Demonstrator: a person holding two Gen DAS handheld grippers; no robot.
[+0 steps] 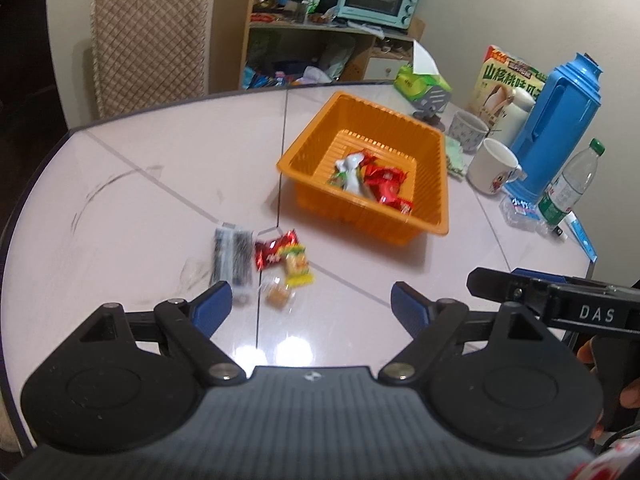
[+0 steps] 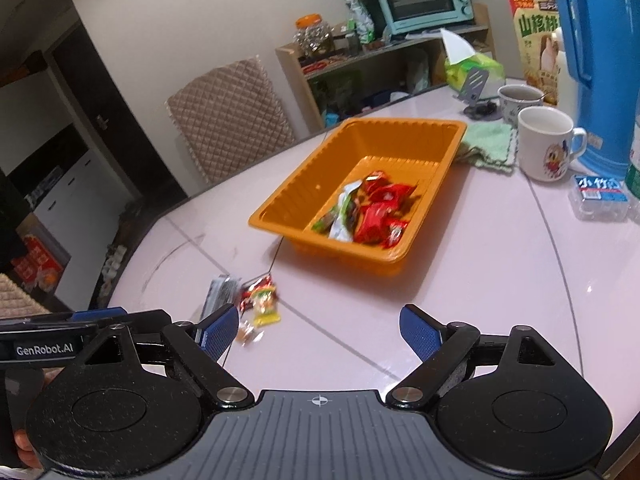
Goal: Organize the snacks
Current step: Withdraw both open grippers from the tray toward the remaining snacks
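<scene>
Mugs (thermos behind) beside basket

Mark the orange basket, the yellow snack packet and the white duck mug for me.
orange basket (image 2: 280, 211): right wrist view, near-left rim.
yellow snack packet (image 1: 298, 266): left wrist view, packet middle.
white duck mug (image 2: 540, 148): right wrist view, front wall.

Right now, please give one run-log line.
left gripper open, empty | right gripper open, empty | orange basket partly filled | loose snacks on table
</scene>
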